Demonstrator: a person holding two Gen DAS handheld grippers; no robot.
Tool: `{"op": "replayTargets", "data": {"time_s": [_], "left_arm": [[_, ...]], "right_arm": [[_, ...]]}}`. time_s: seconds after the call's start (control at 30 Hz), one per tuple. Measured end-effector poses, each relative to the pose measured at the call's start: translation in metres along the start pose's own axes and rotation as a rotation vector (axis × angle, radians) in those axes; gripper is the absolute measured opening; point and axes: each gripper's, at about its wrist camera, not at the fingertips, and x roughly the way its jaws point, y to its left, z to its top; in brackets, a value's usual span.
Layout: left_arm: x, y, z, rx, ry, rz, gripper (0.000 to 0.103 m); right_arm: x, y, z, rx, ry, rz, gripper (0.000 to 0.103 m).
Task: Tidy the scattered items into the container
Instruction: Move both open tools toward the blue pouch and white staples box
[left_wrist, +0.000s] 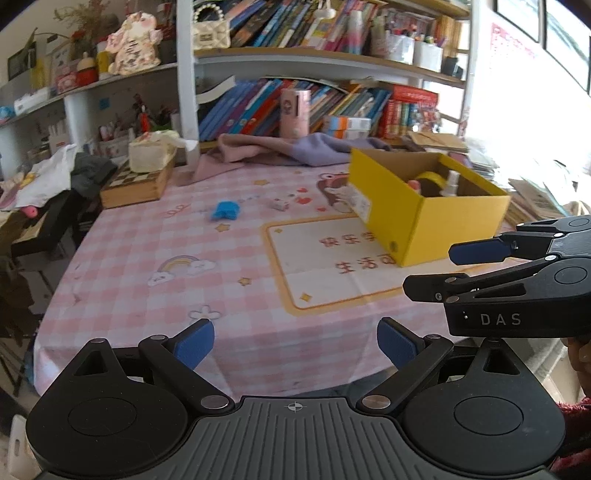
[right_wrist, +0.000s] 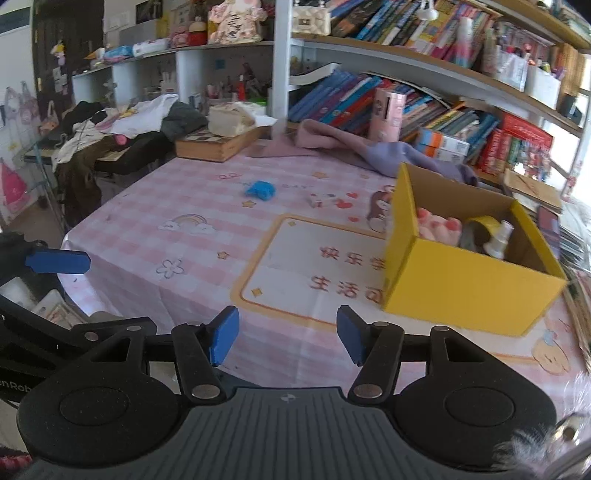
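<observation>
Currently, between picks: both tools hover empty over the near edge of the tabletop (right_wrist: 207, 266), with items left to gather.

Left hand-held gripper (left_wrist: 294, 345): jaws spread wide, nothing between the blue pads. Right hand-held gripper (right_wrist: 287, 339): jaws parted, nothing between them; it also shows from the side in the left wrist view.

Container: yellow cardboard box (right_wrist: 469, 280), open top, plain brown inside, standing on the right side of the pink checked cloth. Already inside: a pink soft item (right_wrist: 437, 227), a roll of yellow tape (right_wrist: 484, 225) and a small white spray bottle (right_wrist: 498, 240) leaning against the far wall.

Loose items, judged to be what remains:
- Blue object (right_wrist: 260, 190), small, crumpled or irregular in shape, lying far across the cloth, well apart from the box. Material cannot be told.
- Small white-and-pink object (right_wrist: 321, 199), squat, between the blue object and the box; too small to identify.

Next move, as a judgement: one hand-held gripper must reach far forward over the cloth, descend with jaws straddling an item, close, then carry it rightward over the box rim. The blue object lies more to the left side, which favours the left tool; the small piece near the box suits the right.
</observation>
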Motion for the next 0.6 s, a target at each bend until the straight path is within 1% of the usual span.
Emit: {"op": "replayTargets", "data": {"time_s": [0.17,0.27,0.43,0.6], "left_arm": [[0.026,0.014,0.010,-0.024,0.029,0.013,0.097],[0.043,0.018,0.018,-0.013,0.048,0.015,0.097],[0.072,0.029,0.039,-0.015,0.073,0.021,0.097],[0.099,0.034,0.062,-0.011,0.075,0.019,0.097]], "right_arm": [[0.031,0.000,0.016,-0.025,0.027,0.024,0.057],[0.050,-0.005,0.026,-0.022,0.052,0.033,0.057],[0.080,-0.014,0.044,-0.016,0.075,0.045,0.056],[0.104,-0.030,0.065,0.003,0.082,0.034,0.056]]}}
